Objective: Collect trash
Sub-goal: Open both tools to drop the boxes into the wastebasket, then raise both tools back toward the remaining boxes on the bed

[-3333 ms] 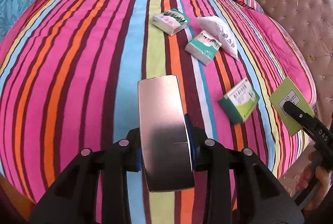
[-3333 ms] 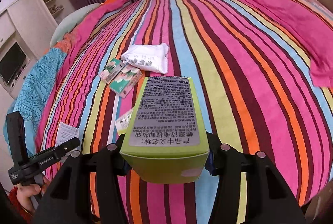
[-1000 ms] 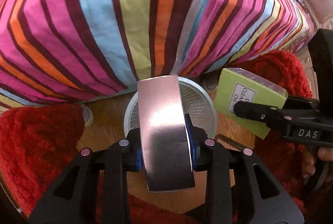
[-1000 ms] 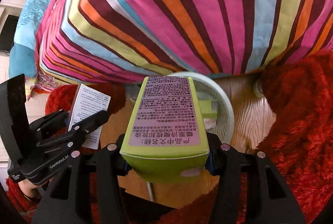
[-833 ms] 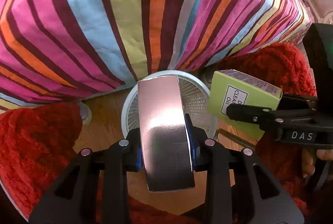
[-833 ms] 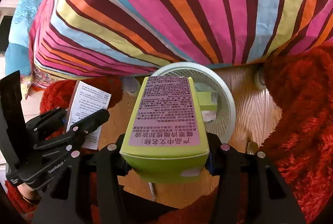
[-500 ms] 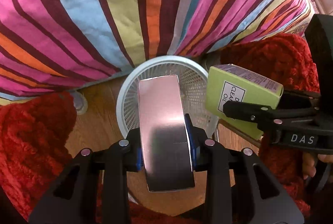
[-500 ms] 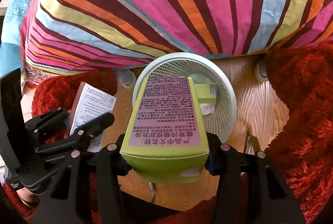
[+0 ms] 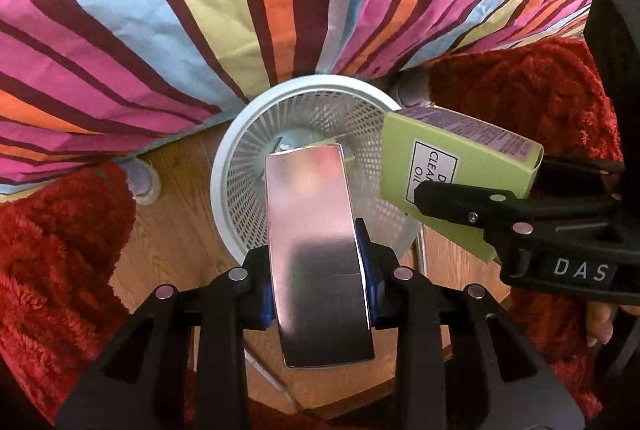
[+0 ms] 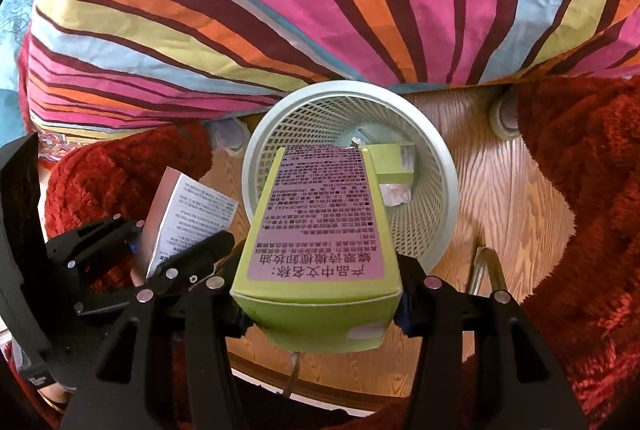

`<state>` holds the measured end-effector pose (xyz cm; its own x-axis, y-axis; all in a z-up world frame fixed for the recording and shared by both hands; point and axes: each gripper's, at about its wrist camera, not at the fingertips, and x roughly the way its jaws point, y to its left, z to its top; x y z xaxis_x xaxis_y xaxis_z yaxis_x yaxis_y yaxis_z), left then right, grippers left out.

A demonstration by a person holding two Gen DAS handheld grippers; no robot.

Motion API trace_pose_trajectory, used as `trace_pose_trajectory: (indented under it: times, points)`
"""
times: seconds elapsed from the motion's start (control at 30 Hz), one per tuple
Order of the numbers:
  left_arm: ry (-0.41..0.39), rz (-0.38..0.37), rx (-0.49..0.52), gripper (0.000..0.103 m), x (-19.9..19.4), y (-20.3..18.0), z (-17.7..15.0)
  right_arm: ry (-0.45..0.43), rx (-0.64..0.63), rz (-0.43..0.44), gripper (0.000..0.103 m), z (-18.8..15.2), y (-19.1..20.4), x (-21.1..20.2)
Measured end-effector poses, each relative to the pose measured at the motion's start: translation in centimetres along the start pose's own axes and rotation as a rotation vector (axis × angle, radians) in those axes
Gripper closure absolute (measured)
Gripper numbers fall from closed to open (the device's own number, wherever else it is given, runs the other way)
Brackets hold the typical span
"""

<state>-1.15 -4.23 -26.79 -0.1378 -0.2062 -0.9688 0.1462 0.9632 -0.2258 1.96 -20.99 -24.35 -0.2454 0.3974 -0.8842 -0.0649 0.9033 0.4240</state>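
My left gripper (image 9: 320,250) is shut on a silver box (image 9: 316,254) and holds it over the near rim of a white mesh waste basket (image 9: 236,158) on the floor. My right gripper (image 10: 320,278) is shut on a green box with a purple label (image 10: 320,222), held above the same basket (image 10: 444,198). In the left wrist view the green box (image 9: 448,170) hangs at the basket's right rim. In the right wrist view the silver box (image 10: 188,214) shows at the left. A green box (image 10: 394,162) and crumpled paper lie inside the basket.
The striped bedspread (image 9: 200,10) hangs over the bed edge just behind the basket. Red shaggy rugs (image 9: 52,250) lie on both sides on the wooden floor (image 10: 512,198). A round bed foot (image 9: 144,182) stands left of the basket.
Both grippers have swung from above the bed down to the floor and closed in on the basket, each still holding its box. The basket now sits nearer and more fully in view.
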Motion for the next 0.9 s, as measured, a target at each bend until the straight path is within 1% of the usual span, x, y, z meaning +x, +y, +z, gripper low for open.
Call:
trace_pose_trajectory:
  times: [0.2, 0.27, 0.3, 0.33, 0.37, 0.4, 0.43, 0.53, 0.9]
  points:
    - [0.028, 0.004, -0.003, 0.071, 0.6, 0.1, 0.1, 0.016, 0.007, 0.001, 0.053, 0.0, -0.2, 0.5]
    - [0.044, 0.002, -0.010, 0.069, 0.9, 0.2, 0.1, 0.028, 0.008, -0.003, 0.053, 0.1, -0.1, 0.6]
    - [0.053, -0.001, -0.015, 0.068, 1.1, 0.3, 0.2, 0.040, 0.011, -0.020, 0.051, 0.1, -0.2, 0.9]
    - [0.063, 0.006, -0.021, 0.046, 1.3, 0.4, 0.2, 0.051, 0.016, -0.031, 0.046, 0.0, -0.2, 1.1]
    - [0.068, 0.023, -0.029, 0.022, 1.4, 0.5, 0.2, 0.062, 0.022, -0.034, 0.039, 0.0, -0.3, 1.3]
    - [0.065, 0.029, -0.034, 0.020, 1.3, 0.5, 0.2, 0.067, 0.026, -0.028, 0.029, 0.0, -0.4, 1.4]
    - [0.057, 0.025, -0.039, 0.020, 1.1, 0.6, 0.3, 0.061, 0.029, -0.024, 0.027, 0.0, -0.4, 1.4]
    - [0.045, 0.022, -0.046, 0.020, 0.8, 0.8, 0.2, 0.046, 0.037, -0.022, 0.027, 0.1, -0.5, 1.1]
    - [0.051, 0.009, -0.090, 0.020, 0.9, 1.6, 0.1, 0.048, 0.054, -0.006, 0.027, 0.1, -0.8, 1.1]
